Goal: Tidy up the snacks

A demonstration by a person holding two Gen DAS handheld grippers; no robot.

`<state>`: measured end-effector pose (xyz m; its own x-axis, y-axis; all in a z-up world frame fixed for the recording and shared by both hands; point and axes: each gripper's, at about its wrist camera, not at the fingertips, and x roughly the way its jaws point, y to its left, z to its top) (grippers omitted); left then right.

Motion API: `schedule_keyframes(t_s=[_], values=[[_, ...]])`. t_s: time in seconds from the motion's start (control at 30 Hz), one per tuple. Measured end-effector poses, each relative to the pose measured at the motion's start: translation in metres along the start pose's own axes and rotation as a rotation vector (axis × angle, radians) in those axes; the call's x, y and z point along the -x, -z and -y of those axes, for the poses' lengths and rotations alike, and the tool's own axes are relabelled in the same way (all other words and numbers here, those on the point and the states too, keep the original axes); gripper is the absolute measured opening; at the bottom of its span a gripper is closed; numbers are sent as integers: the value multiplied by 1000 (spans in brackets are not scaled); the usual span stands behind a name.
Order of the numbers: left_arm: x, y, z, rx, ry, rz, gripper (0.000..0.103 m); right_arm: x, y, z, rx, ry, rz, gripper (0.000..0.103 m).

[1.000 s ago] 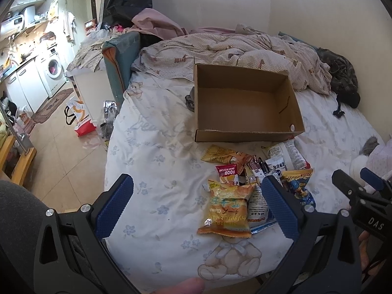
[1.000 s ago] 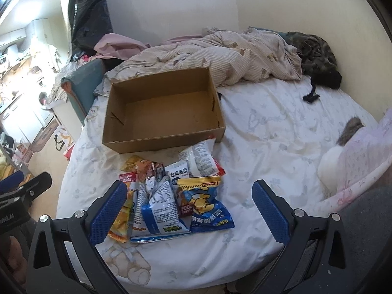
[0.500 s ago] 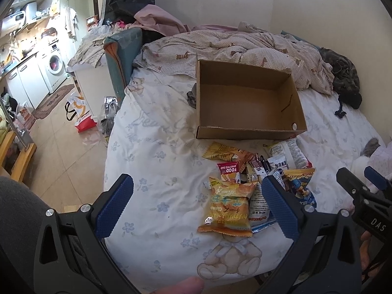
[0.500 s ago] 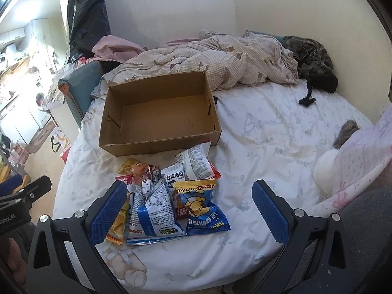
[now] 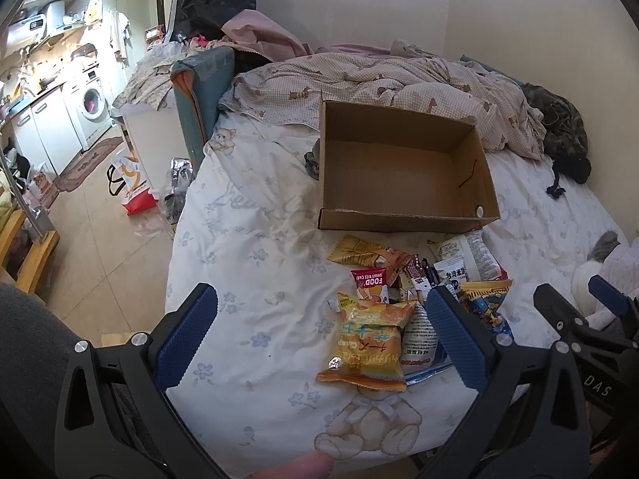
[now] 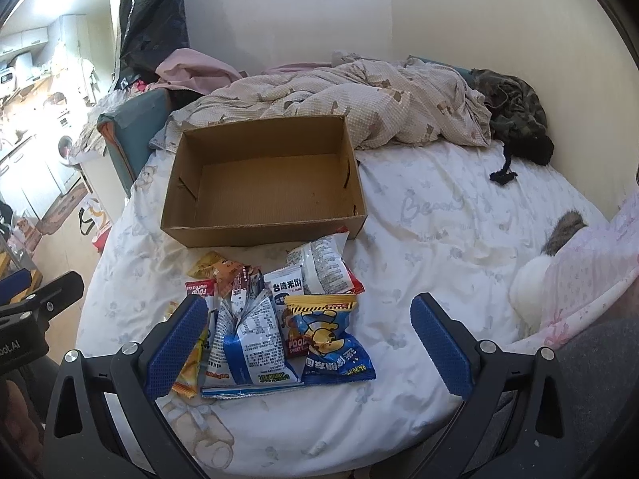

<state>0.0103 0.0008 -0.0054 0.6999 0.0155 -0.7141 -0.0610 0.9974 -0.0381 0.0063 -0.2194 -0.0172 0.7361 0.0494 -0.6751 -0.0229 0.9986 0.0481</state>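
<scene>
An empty cardboard box [image 5: 403,167] [image 6: 263,179] sits open on the bed. In front of it lies a pile of snack packets: an orange-yellow bag [image 5: 367,343] nearest my left gripper, a blue bag with a yellow bear [image 6: 331,339], a blue-and-white bag [image 6: 247,343], a red "FOOD" packet [image 5: 369,281] and white rice-cracker packets [image 6: 319,267]. My left gripper [image 5: 319,339] is open, held above the bed's front edge short of the pile. My right gripper [image 6: 305,343] is open too, its left finger over the pile's near left side. Neither holds anything.
A rumpled checked duvet [image 6: 359,99] and dark clothing [image 6: 515,107] lie behind the box. A pink pillow [image 6: 579,271] and a furry item [image 6: 565,225] are at the right. Left of the bed are a tiled floor with bags [image 5: 135,199] and a washing machine [image 5: 92,103].
Both grippers have moved slightly forward toward the bed, so the box and snack pile appear a little nearer. Both stay open and no packet has moved.
</scene>
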Motion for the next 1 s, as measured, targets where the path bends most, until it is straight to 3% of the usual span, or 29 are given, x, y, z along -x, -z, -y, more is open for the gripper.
schedule_keyframes(t_s=[0.37,0.73,0.83,1.0], values=[[2,4,6,-26,-1,1,103,-1,-1,3,-36,-14,-7,103],[0,1,-6,28,-14,-9,103,-2,0,2,-32,-12,-14,103],[-5,2,-9,39,-11,-44,103,-3,-2,5,-40,-24,-27,103],[-22,-4,-12,37,1,-155,103,-18,-18,16,-48,-89,-123,103]])
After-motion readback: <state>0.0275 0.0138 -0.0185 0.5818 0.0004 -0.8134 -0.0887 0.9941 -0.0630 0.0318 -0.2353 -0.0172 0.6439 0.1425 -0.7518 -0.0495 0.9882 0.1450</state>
